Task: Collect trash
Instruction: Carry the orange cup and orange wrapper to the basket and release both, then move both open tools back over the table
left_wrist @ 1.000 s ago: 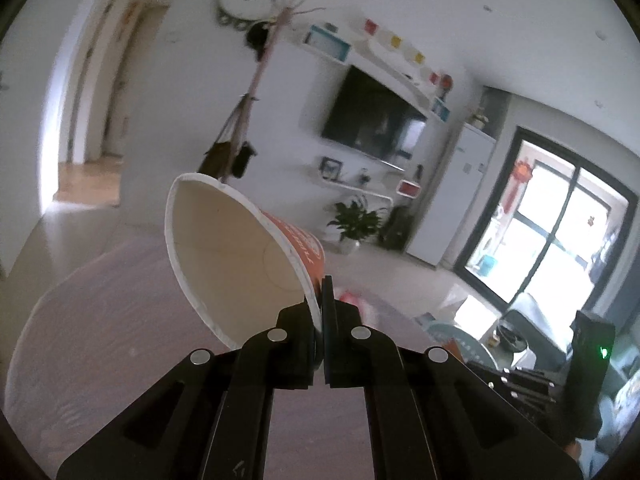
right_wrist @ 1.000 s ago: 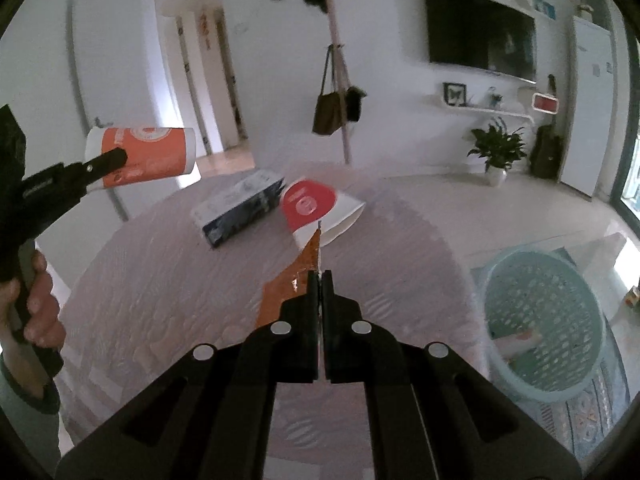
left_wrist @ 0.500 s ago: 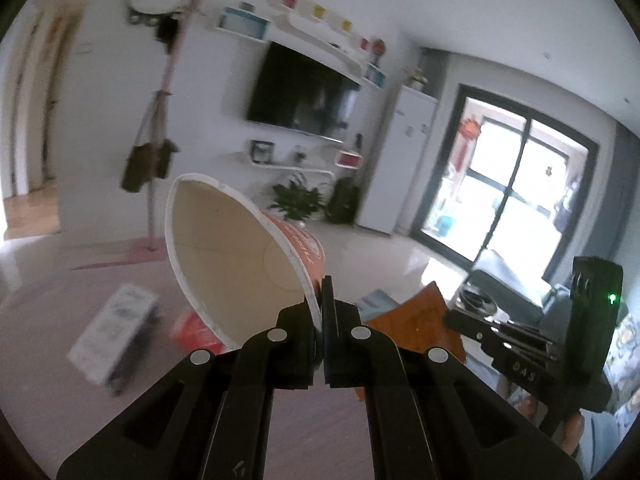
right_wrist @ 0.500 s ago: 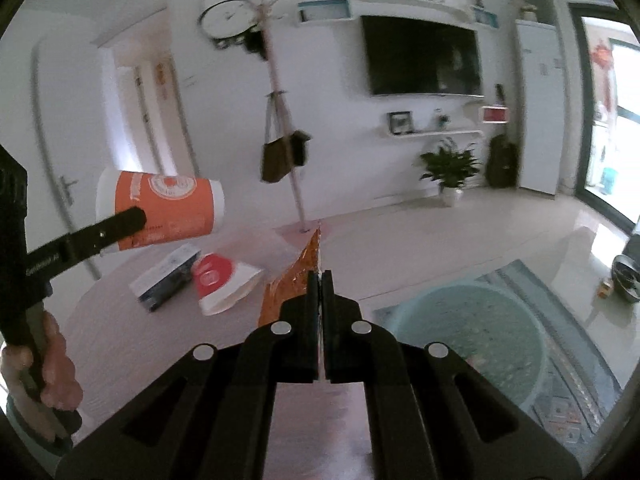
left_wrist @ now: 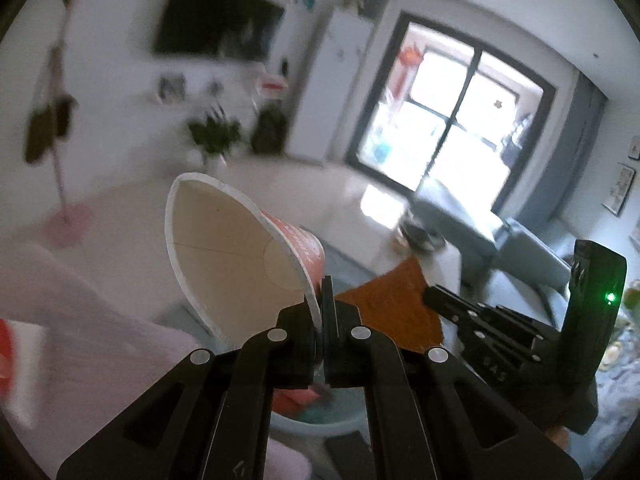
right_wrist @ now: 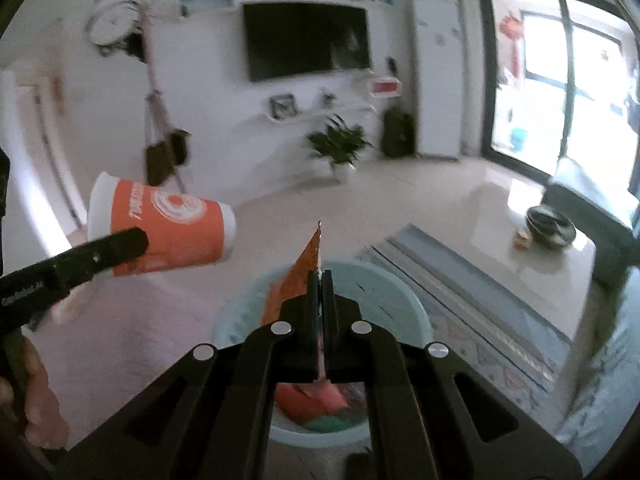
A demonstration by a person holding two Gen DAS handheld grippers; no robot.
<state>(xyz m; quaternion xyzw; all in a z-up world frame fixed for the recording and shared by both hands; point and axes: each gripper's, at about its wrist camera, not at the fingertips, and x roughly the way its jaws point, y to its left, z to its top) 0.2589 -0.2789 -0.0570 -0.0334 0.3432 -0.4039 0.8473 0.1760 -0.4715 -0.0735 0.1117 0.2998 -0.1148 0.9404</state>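
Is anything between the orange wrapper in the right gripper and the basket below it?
Nothing visible. The orange wrapper hangs over the open mouth of the teal basket; the paper cup is off to the side.

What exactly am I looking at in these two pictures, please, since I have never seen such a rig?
A person holds a two-finger gripper in each hand, with a fisheye camera on each looking along its fingers. The left view shows the left gripper shut on the rim of an orange paper cup. The right view shows the right gripper shut on an orange wrapper, above a light blue basket on the floor with trash already inside. The pinkish surface at left is the table edge.
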